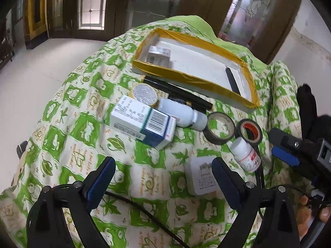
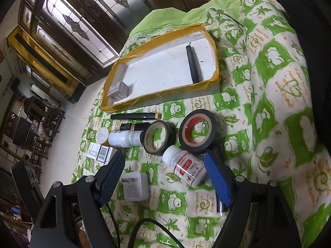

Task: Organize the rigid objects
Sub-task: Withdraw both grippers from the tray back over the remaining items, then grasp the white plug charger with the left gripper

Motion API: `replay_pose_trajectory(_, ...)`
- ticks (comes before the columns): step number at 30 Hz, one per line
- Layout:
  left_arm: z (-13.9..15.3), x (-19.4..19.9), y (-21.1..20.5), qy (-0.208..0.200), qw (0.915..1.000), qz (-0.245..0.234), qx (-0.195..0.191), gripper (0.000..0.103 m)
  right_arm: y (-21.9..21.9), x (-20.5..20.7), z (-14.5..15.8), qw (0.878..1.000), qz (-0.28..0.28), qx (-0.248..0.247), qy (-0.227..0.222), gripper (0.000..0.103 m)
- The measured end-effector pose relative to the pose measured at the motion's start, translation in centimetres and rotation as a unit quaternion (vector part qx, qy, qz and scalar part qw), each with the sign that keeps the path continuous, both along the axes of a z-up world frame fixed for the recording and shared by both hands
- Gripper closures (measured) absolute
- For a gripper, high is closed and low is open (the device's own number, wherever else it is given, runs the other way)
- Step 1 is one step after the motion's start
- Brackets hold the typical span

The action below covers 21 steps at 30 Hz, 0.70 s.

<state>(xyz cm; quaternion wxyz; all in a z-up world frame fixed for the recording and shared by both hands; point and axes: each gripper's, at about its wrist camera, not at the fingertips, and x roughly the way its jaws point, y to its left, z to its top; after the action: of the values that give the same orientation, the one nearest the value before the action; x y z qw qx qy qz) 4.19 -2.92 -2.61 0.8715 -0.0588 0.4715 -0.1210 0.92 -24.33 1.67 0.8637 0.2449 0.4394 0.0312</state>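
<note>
Judging by the tray (image 2: 209,90), you've stowed one box (image 2: 119,90) and one pen (image 2: 192,64); bottles, tapes, charger at six o'clock remain, both fingers wide and empty.

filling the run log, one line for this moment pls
tray: small box, black pen inside | left tool: open, empty | right tool: open over white bottle

Bare tray (image 2: 165,72) floor between small box (image 2: 119,90) and black stick (image 2: 192,64); bottles, tape rolls (image 2: 198,130), pens crowd its near wall.
</note>
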Motion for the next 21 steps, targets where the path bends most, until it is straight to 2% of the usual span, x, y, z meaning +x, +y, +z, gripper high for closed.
replay_pose_trajectory(8, 0.0, -1.2, -2.2, -0.005, 0.9986, -0.038, 0.037, 0.007, 0.0, -1.3, 0.5, 1.000, 0.005, -0.011, -0.006, 0.025)
replay_pose_trajectory(21, -0.4, -1.3, -2.9, 0.002, 0.9975, -0.057, 0.043, 0.007, -0.5, -1.3, 0.6, 0.999, 0.000, -0.033, -0.006, 0.025)
